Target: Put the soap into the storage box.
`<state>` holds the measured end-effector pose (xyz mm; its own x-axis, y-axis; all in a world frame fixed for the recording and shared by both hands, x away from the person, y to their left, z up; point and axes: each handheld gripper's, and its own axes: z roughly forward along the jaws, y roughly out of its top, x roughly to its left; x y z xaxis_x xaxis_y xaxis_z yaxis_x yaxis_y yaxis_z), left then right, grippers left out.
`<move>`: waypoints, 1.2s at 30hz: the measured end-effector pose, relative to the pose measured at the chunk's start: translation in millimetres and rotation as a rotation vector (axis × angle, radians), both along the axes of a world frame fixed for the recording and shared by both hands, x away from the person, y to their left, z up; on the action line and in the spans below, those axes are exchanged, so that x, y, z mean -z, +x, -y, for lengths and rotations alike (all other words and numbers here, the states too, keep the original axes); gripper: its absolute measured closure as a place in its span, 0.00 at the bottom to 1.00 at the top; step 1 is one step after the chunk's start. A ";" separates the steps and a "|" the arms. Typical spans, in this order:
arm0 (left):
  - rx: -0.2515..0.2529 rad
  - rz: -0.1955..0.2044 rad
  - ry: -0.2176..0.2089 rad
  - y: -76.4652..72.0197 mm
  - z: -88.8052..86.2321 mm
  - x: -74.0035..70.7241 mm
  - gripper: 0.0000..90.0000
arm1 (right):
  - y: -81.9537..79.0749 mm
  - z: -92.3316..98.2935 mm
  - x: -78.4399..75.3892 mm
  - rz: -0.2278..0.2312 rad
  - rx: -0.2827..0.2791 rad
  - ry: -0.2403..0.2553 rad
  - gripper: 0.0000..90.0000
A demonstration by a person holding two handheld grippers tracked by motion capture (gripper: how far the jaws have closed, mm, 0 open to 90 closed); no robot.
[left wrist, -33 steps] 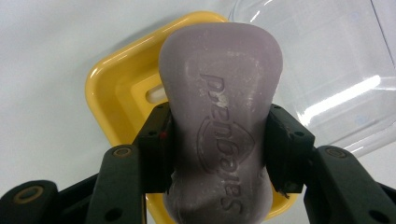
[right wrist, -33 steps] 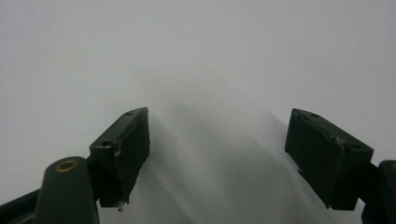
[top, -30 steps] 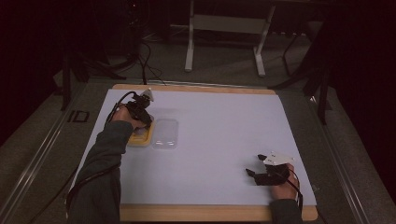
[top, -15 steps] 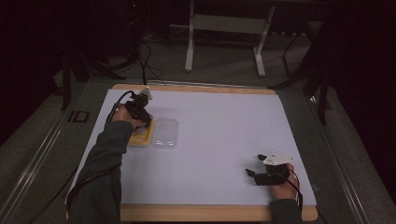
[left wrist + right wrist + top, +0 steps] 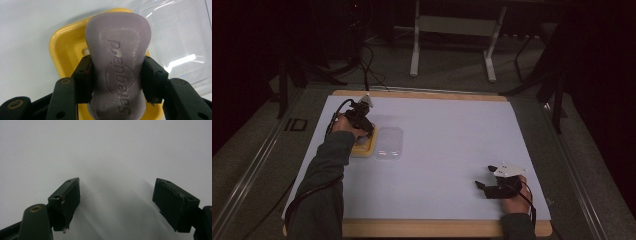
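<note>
A pale purple bar of soap [image 5: 118, 62] with embossed lettering is clamped at its waist between the jaws of my left gripper [image 5: 117, 75], just above a yellow soap dish [image 5: 65, 50]. In the high view the left gripper [image 5: 361, 120] hangs over that yellow dish [image 5: 362, 148] at the table's left. A clear plastic lid [image 5: 390, 143] lies flat right beside the dish; its glossy surface [image 5: 180, 37] shows to the right of the soap. My right gripper [image 5: 486, 178] rests near the front right of the table, jaws wide apart with nothing between them [image 5: 116, 195].
The table is covered by a white sheet [image 5: 447, 135] with a wooden edge [image 5: 422, 227] along the front. A metal stand [image 5: 452, 30] and cables lie on the dark floor behind the table.
</note>
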<state>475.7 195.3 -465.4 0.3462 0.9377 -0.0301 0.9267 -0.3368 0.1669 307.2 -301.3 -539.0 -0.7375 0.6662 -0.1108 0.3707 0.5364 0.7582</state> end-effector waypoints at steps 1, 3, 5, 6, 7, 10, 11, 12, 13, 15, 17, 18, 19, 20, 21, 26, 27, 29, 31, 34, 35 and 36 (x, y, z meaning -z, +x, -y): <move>-0.001 0.000 0.000 0.0 -0.3 0.3 0.56 | 0.0 0.0 0.0 0.000 0.000 0.000 0.24; -0.009 0.004 -0.003 -0.4 -1.4 1.2 0.56 | 0.0 0.0 0.0 0.000 0.000 0.000 0.24; -0.009 -0.002 -0.002 -0.3 -2.6 2.9 0.56 | 0.0 -0.1 0.0 0.000 0.000 -0.001 0.24; -0.011 -0.003 0.001 -0.4 -2.9 3.5 0.56 | 0.1 -0.2 0.0 0.000 -0.002 -0.003 0.24; -0.016 -0.001 0.001 -0.5 -3.5 4.3 0.56 | 0.1 -0.2 0.1 0.000 -0.002 -0.003 0.24; -0.023 -0.006 -0.003 -1.3 -5.5 6.9 0.56 | 0.1 -0.2 0.1 0.001 -0.002 -0.003 0.24; -0.024 -0.009 0.000 -1.6 -6.3 8.4 0.56 | 0.1 -0.2 0.1 0.000 -0.001 -0.003 0.24; -0.028 -0.010 -0.001 -2.1 -6.4 9.7 0.56 | 0.1 -0.4 0.1 0.000 -0.001 -0.002 0.24; -0.026 -0.012 -0.001 -2.5 -6.7 10.8 0.56 | 0.1 -0.4 0.1 0.000 -0.002 -0.003 0.24; -0.023 -0.018 -0.003 -3.1 -7.0 13.1 0.55 | 0.2 -0.5 0.3 0.002 -0.004 -0.004 0.24; -0.025 -0.020 -0.004 -3.4 -6.9 14.1 0.55 | 0.2 -0.5 0.2 0.002 -0.004 -0.005 0.24; -0.025 -0.020 -0.004 -3.4 -6.9 14.1 0.55 | 0.1 -0.5 0.2 0.002 -0.004 -0.006 0.24; -0.015 -0.028 0.005 -4.2 -5.6 17.8 0.55 | 0.1 -0.5 0.2 0.002 -0.004 -0.006 0.24; -0.014 -0.030 0.006 -4.6 -5.1 19.1 0.55 | 0.2 -0.6 0.3 0.002 -0.004 -0.007 0.24; -0.014 -0.027 0.008 -5.1 -4.6 20.9 0.55 | 0.2 -0.6 0.3 0.002 -0.004 -0.007 0.24; -0.020 -0.007 0.008 -6.6 -3.9 23.4 0.55 | 0.2 -0.7 0.3 0.002 -0.004 -0.007 0.24; -0.017 -0.010 0.008 -6.6 -3.9 24.0 0.54 | 0.2 -0.7 0.3 0.002 -0.004 -0.008 0.24; -0.011 -0.015 0.010 -6.8 -3.5 24.9 0.51 | 0.1 -0.7 0.3 0.003 -0.004 -0.009 0.24; -0.010 -0.016 0.016 -7.1 -3.9 24.8 0.50 | 0.2 -0.7 0.3 0.002 -0.004 -0.008 0.24; -0.004 -0.014 0.019 -8.6 -5.3 24.3 0.43 | 0.1 -0.7 0.3 0.003 -0.004 -0.009 0.24; -0.003 -0.010 0.012 -9.1 -6.1 23.5 0.43 | 0.1 -0.7 0.3 0.003 -0.004 -0.009 0.24; -0.002 -0.006 0.008 -9.8 -6.5 22.7 0.42 | 0.2 -0.7 0.3 0.003 -0.004 -0.009 0.24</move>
